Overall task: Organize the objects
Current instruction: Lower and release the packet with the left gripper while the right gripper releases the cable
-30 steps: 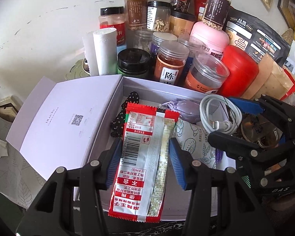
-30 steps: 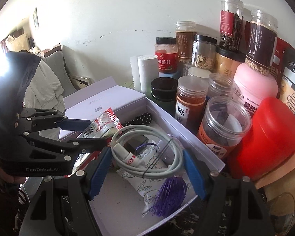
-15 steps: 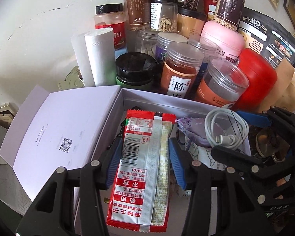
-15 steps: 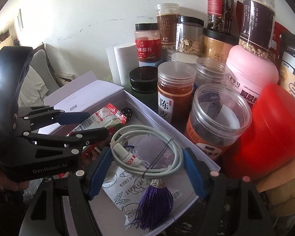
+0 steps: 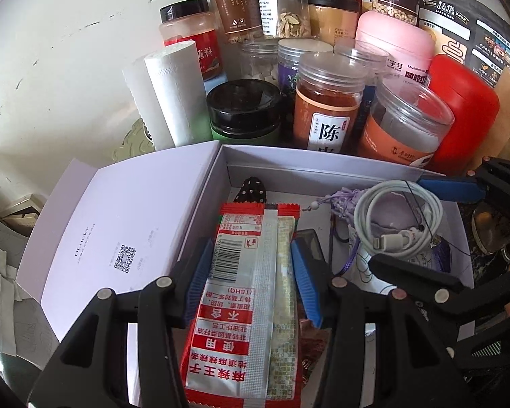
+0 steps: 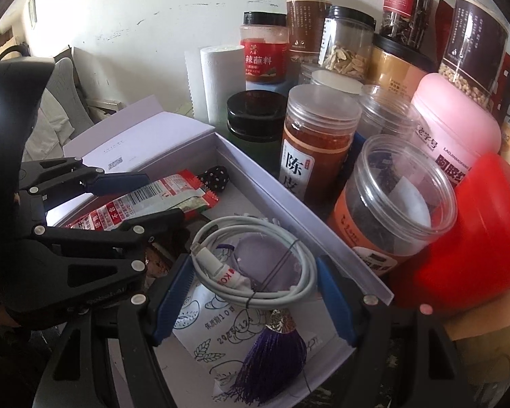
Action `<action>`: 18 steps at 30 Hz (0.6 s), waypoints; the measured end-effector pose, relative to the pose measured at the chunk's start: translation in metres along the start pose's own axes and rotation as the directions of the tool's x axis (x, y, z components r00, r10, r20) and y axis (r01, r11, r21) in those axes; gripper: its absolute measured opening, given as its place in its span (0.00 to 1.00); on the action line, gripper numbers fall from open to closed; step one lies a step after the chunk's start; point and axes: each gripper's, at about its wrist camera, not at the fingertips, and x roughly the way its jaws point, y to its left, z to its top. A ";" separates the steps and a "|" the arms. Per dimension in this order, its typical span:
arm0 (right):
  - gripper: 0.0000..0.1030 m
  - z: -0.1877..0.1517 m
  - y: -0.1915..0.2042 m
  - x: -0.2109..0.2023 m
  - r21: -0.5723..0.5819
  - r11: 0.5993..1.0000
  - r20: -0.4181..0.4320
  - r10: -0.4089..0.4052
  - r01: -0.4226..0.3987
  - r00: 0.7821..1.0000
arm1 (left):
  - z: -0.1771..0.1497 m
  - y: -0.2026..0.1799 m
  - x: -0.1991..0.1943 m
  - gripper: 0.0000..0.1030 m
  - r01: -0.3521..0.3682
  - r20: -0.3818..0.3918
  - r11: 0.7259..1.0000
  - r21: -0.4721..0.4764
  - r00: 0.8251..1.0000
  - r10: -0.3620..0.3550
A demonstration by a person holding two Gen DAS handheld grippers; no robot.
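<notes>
Gripping snack packet (image 5: 251,292), left tongs (image 5: 253,282); right tongs (image 6: 255,295) prob. grip cable (image 6: 255,261).

An open white box (image 5: 289,166) rests on a surface hidden beneath it, its lid (image 5: 125,224) folded flat toward nine o'clock, with a paper roll (image 5: 178,91), black-lidded jar (image 5: 243,108) and crowded clear jars (image 5: 326,105) standing at twelve o'clock.
</notes>
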 end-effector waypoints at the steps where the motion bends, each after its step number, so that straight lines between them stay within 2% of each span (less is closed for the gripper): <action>1: 0.72 0.000 -0.001 0.002 0.001 1.000 -0.009 -0.002 0.002 1.000 | -0.001 0.000 -0.001 0.45 0.000 0.001 1.000 0.001 1.000 0.000; 7: 0.72 0.001 0.002 0.008 -0.020 1.000 -0.037 -0.012 0.011 0.999 | -0.003 0.002 -0.002 0.47 0.000 -0.004 1.000 -0.021 1.000 0.000; 11: 0.72 0.001 0.007 0.007 -0.040 0.998 -0.050 -0.050 0.048 0.998 | -0.007 0.006 0.000 0.52 0.017 -0.050 0.999 -0.047 0.999 -0.020; 18: 0.72 -0.001 0.009 0.004 -0.041 0.997 -0.093 -0.066 0.062 0.994 | -0.014 0.010 -0.014 0.52 0.004 -0.043 0.999 -0.046 0.999 -0.006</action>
